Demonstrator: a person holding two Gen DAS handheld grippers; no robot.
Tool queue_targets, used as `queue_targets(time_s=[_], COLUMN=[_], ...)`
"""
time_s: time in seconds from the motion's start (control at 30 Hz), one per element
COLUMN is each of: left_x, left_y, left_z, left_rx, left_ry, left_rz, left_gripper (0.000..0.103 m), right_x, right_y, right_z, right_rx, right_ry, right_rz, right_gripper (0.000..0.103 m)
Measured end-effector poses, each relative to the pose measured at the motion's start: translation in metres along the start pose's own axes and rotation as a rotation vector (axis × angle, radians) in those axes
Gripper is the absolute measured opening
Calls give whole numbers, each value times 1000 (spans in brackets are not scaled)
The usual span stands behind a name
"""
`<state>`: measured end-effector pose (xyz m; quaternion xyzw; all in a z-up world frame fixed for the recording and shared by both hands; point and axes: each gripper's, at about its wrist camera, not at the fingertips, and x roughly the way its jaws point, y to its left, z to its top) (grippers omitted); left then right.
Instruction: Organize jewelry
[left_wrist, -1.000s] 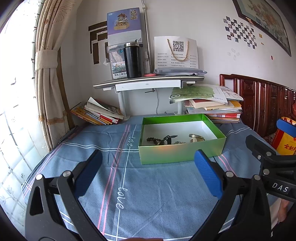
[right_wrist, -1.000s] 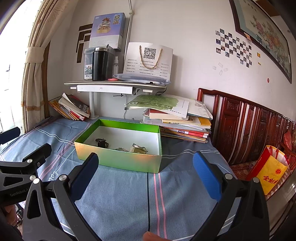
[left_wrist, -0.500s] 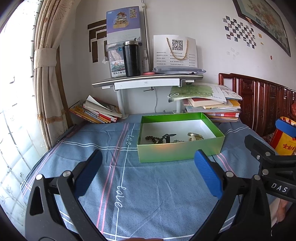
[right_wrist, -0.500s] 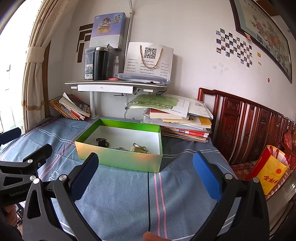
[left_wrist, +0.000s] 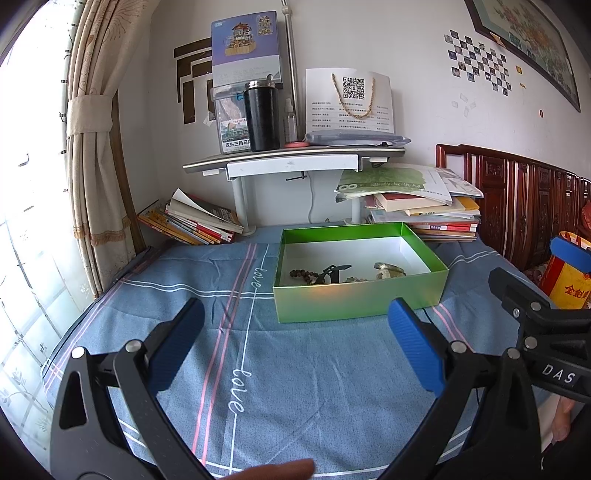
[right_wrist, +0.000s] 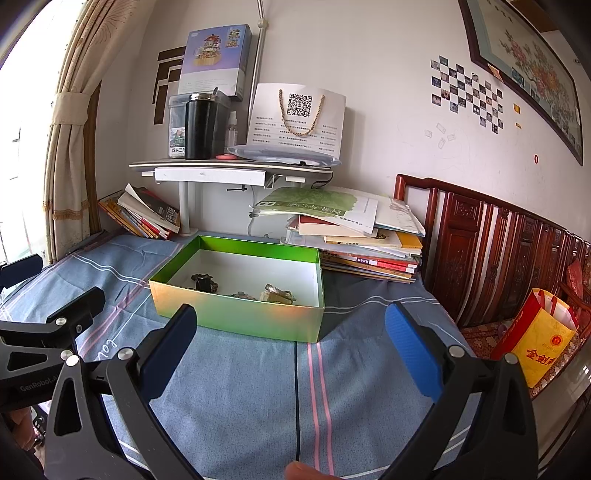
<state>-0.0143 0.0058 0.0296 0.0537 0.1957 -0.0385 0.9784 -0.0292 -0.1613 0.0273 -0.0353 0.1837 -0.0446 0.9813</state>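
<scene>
A shiny green box (left_wrist: 360, 301) (right_wrist: 236, 317) with a white inside stands on the blue cloth ahead of both grippers. Inside lie a dark bead bracelet (left_wrist: 301, 274) (right_wrist: 202, 277), a black clip (left_wrist: 334, 271), and a gold-toned piece (left_wrist: 388, 268) (right_wrist: 277, 291). My left gripper (left_wrist: 295, 332) hangs open over the cloth, short of the box's front wall, nothing between its blue pads. My right gripper (right_wrist: 288, 332) is open too, just before the box's near wall, empty. Each gripper's black frame shows at the edge of the other's view.
Stacked books (right_wrist: 362, 240) sit behind the box on the right, leaning books (left_wrist: 192, 221) at the back left. A white shelf (left_wrist: 291, 162) holds a black flask. A carved wooden headboard (right_wrist: 498, 240) and a red-yellow bag (right_wrist: 535, 343) stand to the right.
Both views have drifted only slightly; the box sits a touch lower and closer in the left wrist view. Both grippers stay open and empty.
</scene>
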Motion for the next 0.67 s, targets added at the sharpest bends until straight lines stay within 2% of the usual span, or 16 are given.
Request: queue_targets(time_s=[0.67], left_x=[8], left_y=[4], left_z=[-1], left_rx=[-13], left_ry=[30], left_rz=[-8], left_gripper=[99], right_x=[1], right_y=[2], right_z=[-5], right_rx=[2], right_ry=[6], right_rz=[0], right_gripper=[100])
